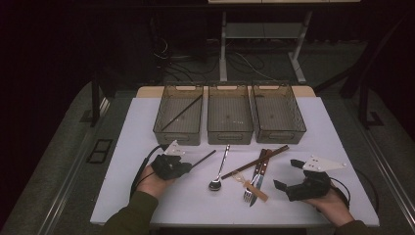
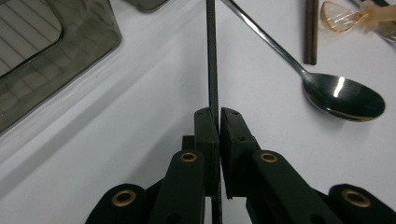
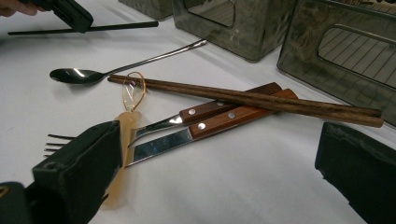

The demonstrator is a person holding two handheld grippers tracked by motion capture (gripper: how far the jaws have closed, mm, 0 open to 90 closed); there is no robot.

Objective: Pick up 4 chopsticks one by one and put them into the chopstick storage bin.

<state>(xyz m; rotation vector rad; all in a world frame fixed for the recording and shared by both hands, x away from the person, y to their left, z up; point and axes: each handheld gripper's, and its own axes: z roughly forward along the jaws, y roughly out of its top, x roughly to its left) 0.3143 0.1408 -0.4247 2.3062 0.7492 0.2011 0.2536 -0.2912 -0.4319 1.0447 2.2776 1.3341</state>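
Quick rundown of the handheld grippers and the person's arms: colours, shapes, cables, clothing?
Both are black two-jaw units. The left gripper and right gripper each carry a pale grey three-cornered plate dotted with small holes. A black cable trails from the left one. Up close, the jaws are blocky black pads on linkage arms with brass-coloured pivot rings. The person wears a dark olive sleeve; hands are ungloved.

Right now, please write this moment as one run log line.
left gripper: shut on black chopstick | right gripper: open, near fork | left bin: one chopstick inside

Dim room, lit table, spoon glare.
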